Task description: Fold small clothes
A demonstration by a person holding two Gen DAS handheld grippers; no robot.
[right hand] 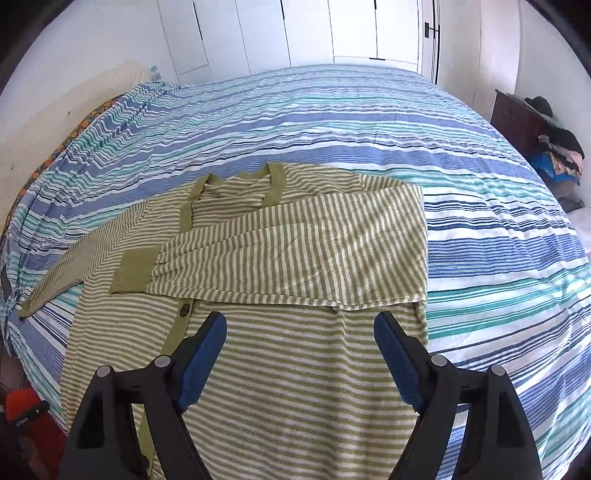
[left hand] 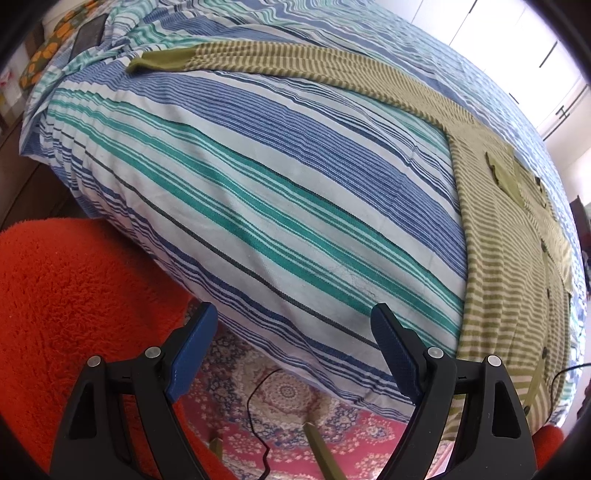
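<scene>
A green-and-cream striped cardigan (right hand: 280, 369) lies flat on the striped bedspread (right hand: 369, 122). Its right sleeve (right hand: 295, 251) is folded across the chest, the plain green cuff (right hand: 136, 271) resting near the button band. The other sleeve (right hand: 74, 258) stretches out to the left. My right gripper (right hand: 300, 325) hovers open above the cardigan's lower body with nothing between its fingers. In the left wrist view the cardigan (left hand: 517, 277) lies at the right, its outstretched sleeve (left hand: 280, 61) running to the far left. My left gripper (left hand: 293, 317) stands open over the bed's edge, away from the garment.
An orange shaggy rug (left hand: 74, 295) and a patterned red carpet (left hand: 295, 417) with a black cable (left hand: 258, 398) lie beside the bed. White wardrobe doors (right hand: 295, 33) stand behind it. A dark nightstand piled with clothes (right hand: 546, 140) sits at the right.
</scene>
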